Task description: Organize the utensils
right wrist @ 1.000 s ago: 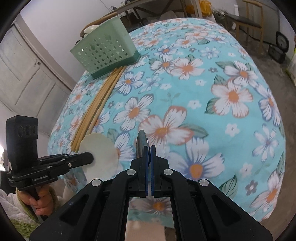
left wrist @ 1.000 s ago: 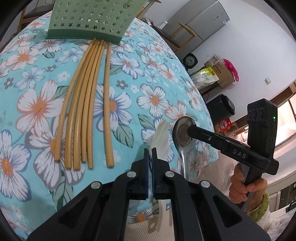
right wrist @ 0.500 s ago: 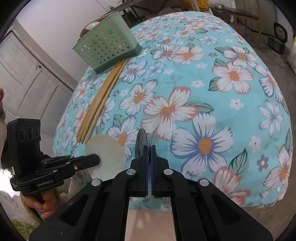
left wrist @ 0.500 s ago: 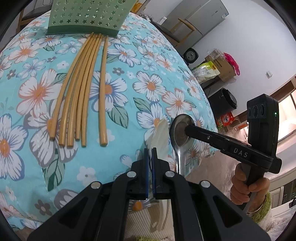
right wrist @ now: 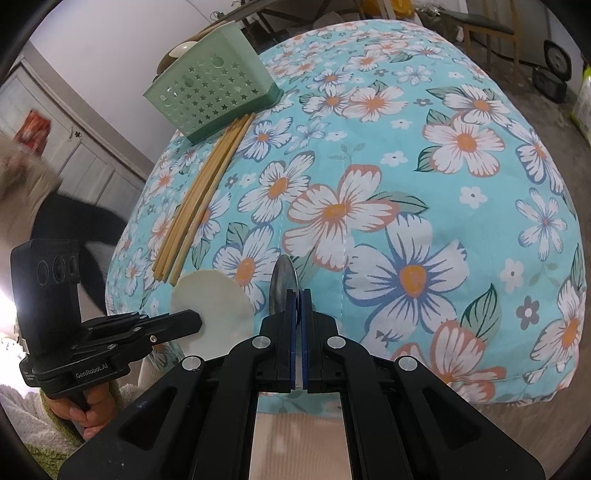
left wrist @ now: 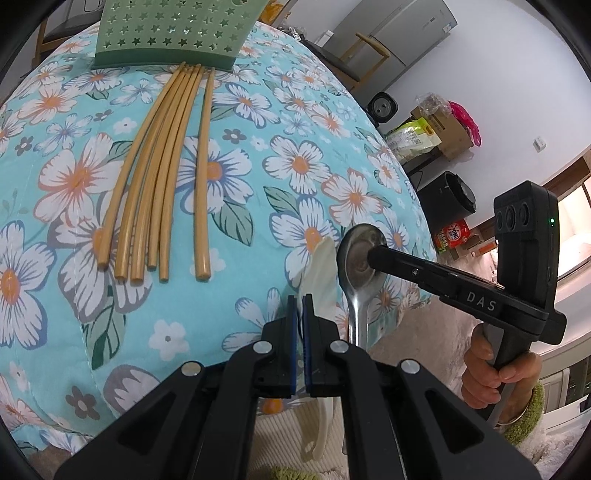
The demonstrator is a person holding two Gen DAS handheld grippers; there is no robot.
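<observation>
Left gripper point(left wrist: 300, 306) clamps a cream spoon point(left wrist: 317, 269); beside it the right gripper point(left wrist: 369, 254) pinches a steel spoon point(left wrist: 354, 258). Six chopsticks point(left wrist: 162, 177) fan below the green basket point(left wrist: 173, 33).

A lived-in home: a grey refrigerator point(left wrist: 413, 35), wooden chair point(left wrist: 364, 55), panelled white doors point(right wrist: 92, 162), and a floral cloth point(left wrist: 295, 155) over the counter.

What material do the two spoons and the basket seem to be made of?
Spoon in the right tool: probably steel, polished, since its bowl mirrors the room. Spoon in the left tool: cream, matte, perhaps plastic or ceramic; the look leaves it open. Basket: likely moulded plastic, pale green, with punched star holes.
</observation>
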